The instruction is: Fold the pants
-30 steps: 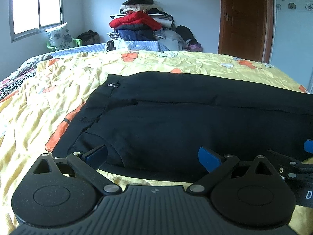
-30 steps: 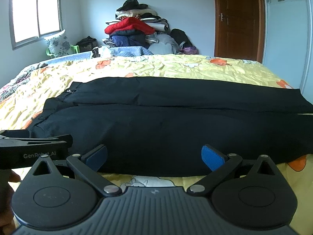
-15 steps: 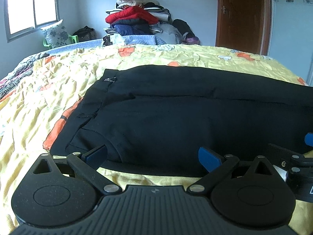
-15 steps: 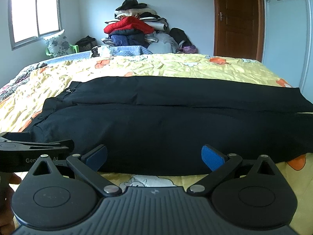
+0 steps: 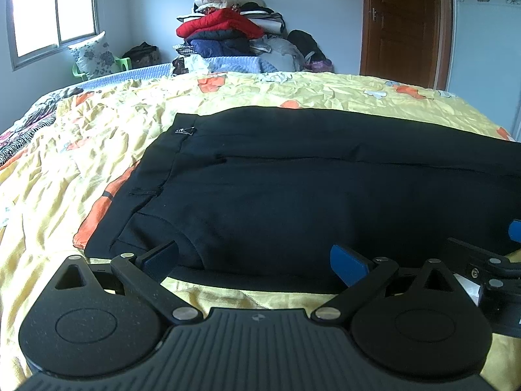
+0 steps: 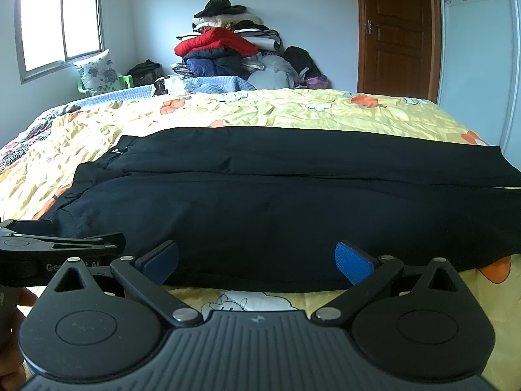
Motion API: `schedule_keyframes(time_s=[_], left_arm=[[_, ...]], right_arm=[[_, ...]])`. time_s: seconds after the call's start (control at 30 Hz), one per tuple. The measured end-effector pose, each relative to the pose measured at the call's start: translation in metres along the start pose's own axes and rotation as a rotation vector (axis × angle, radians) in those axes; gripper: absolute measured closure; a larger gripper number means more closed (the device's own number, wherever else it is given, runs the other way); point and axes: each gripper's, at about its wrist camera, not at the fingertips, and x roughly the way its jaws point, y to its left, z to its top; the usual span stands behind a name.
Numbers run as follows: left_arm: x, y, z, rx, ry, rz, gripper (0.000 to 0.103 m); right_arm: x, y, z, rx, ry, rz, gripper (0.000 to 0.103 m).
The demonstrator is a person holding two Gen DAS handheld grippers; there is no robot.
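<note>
Black pants [image 5: 293,189] lie flat across the yellow bedspread [image 5: 81,150], waistband to the left, legs running right; they also show in the right wrist view [image 6: 276,202]. My left gripper [image 5: 254,259] is open, its blue pads just at the near edge of the pants by the waist end. My right gripper [image 6: 257,262] is open, its pads at the near edge of the leg. The right gripper's body shows at the right edge of the left wrist view [image 5: 488,270]; the left gripper's body shows at the left of the right wrist view [image 6: 58,247].
A tall pile of clothes [image 5: 228,32] stands against the far wall behind the bed. A brown door [image 5: 407,26] is at the back right, a window [image 5: 52,9] at the back left. A patterned pillow [image 5: 92,53] on a green chair sits by the window.
The left gripper has tilted down and moved a little closer over the waist end of the pants. The right gripper has barely moved. Both stay open.
</note>
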Motion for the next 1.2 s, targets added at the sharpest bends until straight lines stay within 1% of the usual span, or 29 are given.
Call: schedule_keyframes(time_s=[0.43, 0.8, 0.9, 0.93, 1.0, 1.03, 1.07, 1.1, 1.17, 1.2], left_arm=[[0.001, 0.001, 0.0, 0.005, 0.005, 0.002, 0.002], [0.003, 0.0, 0.001, 0.02, 0.004, 0.01, 0.002], [0.003, 0.004, 0.004, 0.024, -0.003, 0.0, 0.002], [0.003, 0.006, 0.006, 0.024, -0.012, -0.004, 0.002], [0.002, 0.012, 0.012, 0.018, -0.033, 0.001, 0.002], [0.003, 0.017, 0.016, 0.011, -0.044, 0.01, 0.002], [0.004, 0.022, 0.02, 0.002, -0.053, 0.019, 0.002], [0.006, 0.028, 0.024, -0.008, -0.058, 0.029, 0.002], [0.011, 0.039, 0.032, -0.03, -0.059, 0.045, 0.001], [0.014, 0.043, 0.035, -0.039, -0.055, 0.052, 0.001]], right_arm=[[0.001, 0.003, -0.001, -0.001, 0.001, 0.006, 0.0], [0.002, 0.003, 0.002, -0.011, 0.004, 0.029, 0.0], [0.003, 0.003, 0.01, -0.046, -0.028, 0.044, 0.0], [0.003, 0.003, 0.016, -0.062, -0.06, 0.057, 0.0], [0.003, 0.003, 0.029, -0.122, -0.154, 0.12, 0.0], [0.007, 0.004, 0.037, -0.173, -0.171, 0.158, 0.0], [0.014, 0.008, 0.047, -0.238, -0.162, 0.195, 0.0], [0.026, 0.012, 0.058, -0.304, -0.135, 0.223, 0.0], [0.053, 0.016, 0.077, -0.391, -0.097, 0.294, 0.0], [0.067, 0.015, 0.087, -0.412, -0.084, 0.332, 0.0]])
